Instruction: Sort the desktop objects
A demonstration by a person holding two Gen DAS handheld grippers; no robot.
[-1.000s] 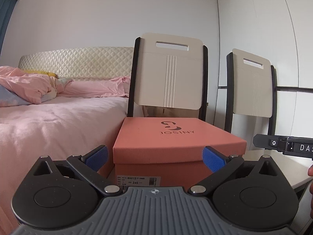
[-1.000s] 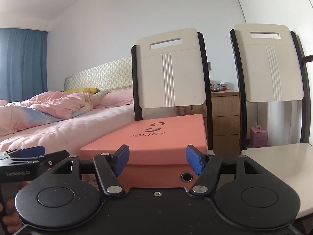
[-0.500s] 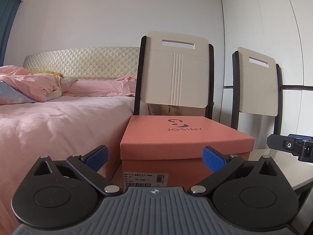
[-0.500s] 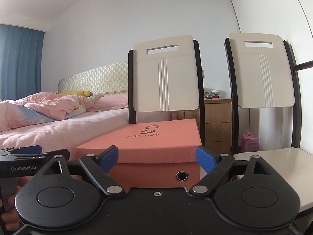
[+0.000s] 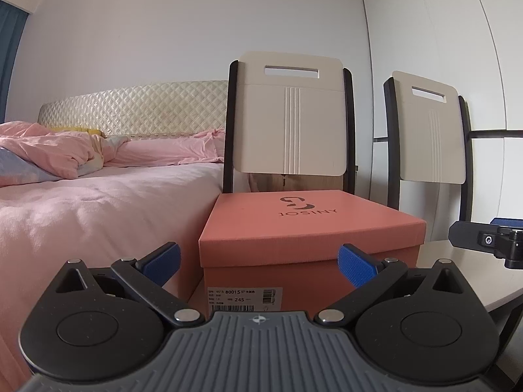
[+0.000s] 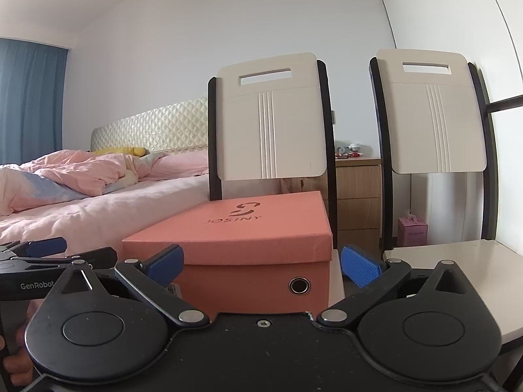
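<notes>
Orange shoebox (image 5: pixel 307 238) closed, standing on the seat of the near chair (image 5: pixel 287 114), just beside the bed (image 5: pixel 98 209). Left gripper (image 5: pixel 258 261) spread wide, nothing between its blue pads, aimed almost level at the labelled end of the box. Right gripper (image 6: pixel 261 261) also spread wide, jaws just opened further, empty, facing the end with the round hole. Probably a two-handed lift of the box. Better to bring both grippers in slowly, low on the two ends, to press evenly and keep the lid level. Second chair (image 6: pixel 434 111) standing free at the right.
</notes>
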